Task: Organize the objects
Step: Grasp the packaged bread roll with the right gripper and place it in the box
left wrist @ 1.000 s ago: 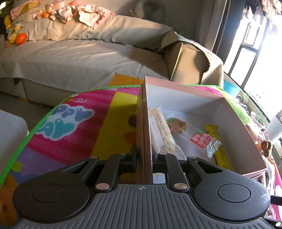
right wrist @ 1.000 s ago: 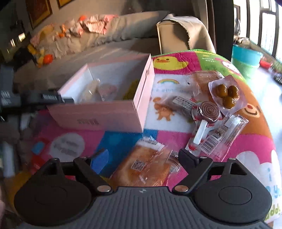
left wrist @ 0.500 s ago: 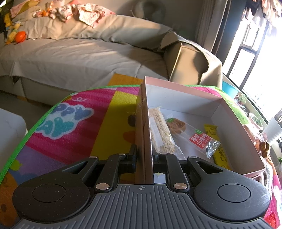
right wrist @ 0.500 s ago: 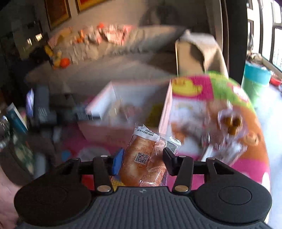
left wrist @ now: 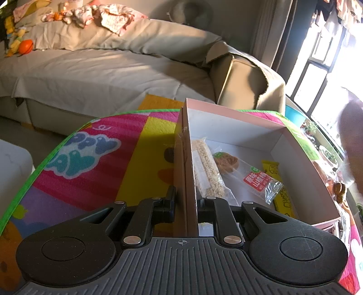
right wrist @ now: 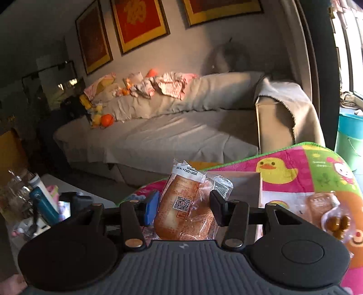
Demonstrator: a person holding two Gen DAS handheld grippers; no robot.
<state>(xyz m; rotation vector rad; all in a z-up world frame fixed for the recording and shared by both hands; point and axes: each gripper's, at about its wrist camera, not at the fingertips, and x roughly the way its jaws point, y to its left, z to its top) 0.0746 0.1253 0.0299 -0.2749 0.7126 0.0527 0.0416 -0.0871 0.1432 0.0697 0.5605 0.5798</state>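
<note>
Your left gripper (left wrist: 186, 202) clamps the pink box (left wrist: 317, 172) wall; 3 snacks lie inside. Your right gripper (right wrist: 185, 206) grips the bread packet (right wrist: 185, 206); more snacks wait at 3 o'clock on the surface (right wrist: 295, 172)

1. A grey sofa (left wrist: 113, 74) stands behind the colourful play mat (left wrist: 90, 158).
2. Crumpled clothes (right wrist: 168, 86) and an orange ball (right wrist: 106, 119) lie on the sofa.
3. Three framed pictures (right wrist: 140, 20) hang on the wall.

We see 2 wrist views: left looks down close along the pink box (left wrist: 301, 156) wall; right faces higher, toward the sofa (right wrist: 172, 133). Both share sofa, box, play mat (left wrist: 136, 154).
</note>
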